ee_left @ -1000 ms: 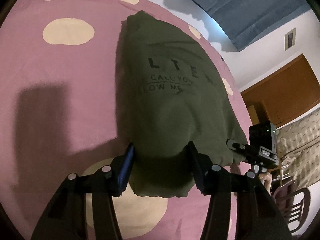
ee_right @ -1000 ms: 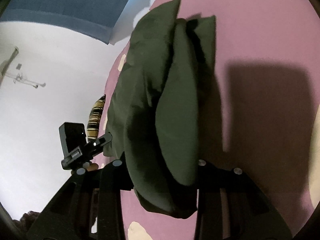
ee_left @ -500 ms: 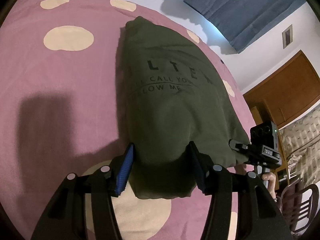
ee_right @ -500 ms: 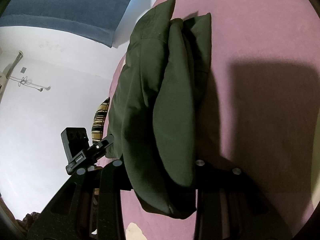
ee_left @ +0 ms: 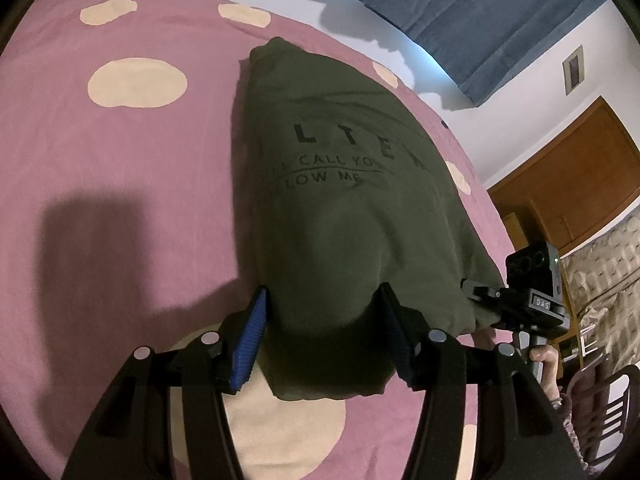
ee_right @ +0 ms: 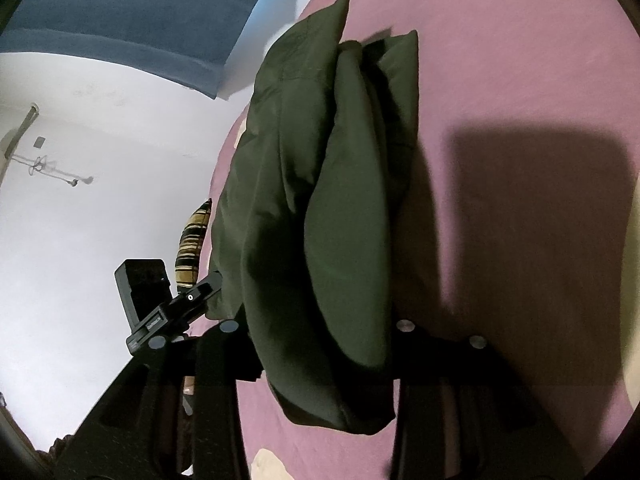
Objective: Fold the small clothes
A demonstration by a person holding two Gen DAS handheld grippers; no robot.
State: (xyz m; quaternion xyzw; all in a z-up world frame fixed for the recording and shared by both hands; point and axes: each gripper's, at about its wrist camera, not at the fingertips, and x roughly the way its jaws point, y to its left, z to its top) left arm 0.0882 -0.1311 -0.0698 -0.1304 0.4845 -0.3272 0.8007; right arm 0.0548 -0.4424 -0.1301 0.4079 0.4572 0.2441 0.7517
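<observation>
An olive green shirt [ee_left: 340, 200] with dark lettering lies folded on the pink bedspread [ee_left: 100, 200]. My left gripper [ee_left: 324, 320] has its jaws either side of the shirt's near edge, and the cloth bulges between the blue-padded fingers [ee_left: 250, 336]. In the right wrist view the same shirt [ee_right: 320, 220] shows as thick stacked layers, raised at the near end. My right gripper [ee_right: 320, 344] holds that bundle between its fingers. Each view shows the other gripper beside the shirt: the right one [ee_left: 532, 300] and the left one [ee_right: 160, 312].
The bedspread has cream spots [ee_left: 136, 82]. A blue curtain [ee_left: 480, 8], white wall and brown wooden door [ee_left: 568, 184] stand beyond the bed. A dark chair [ee_left: 600, 412] is at the right. A striped pillow [ee_right: 192, 248] lies at the bed's edge.
Both views have tilted slightly; the shirt sits a little lower and closer in frame. Both grips on the shirt are unchanged.
</observation>
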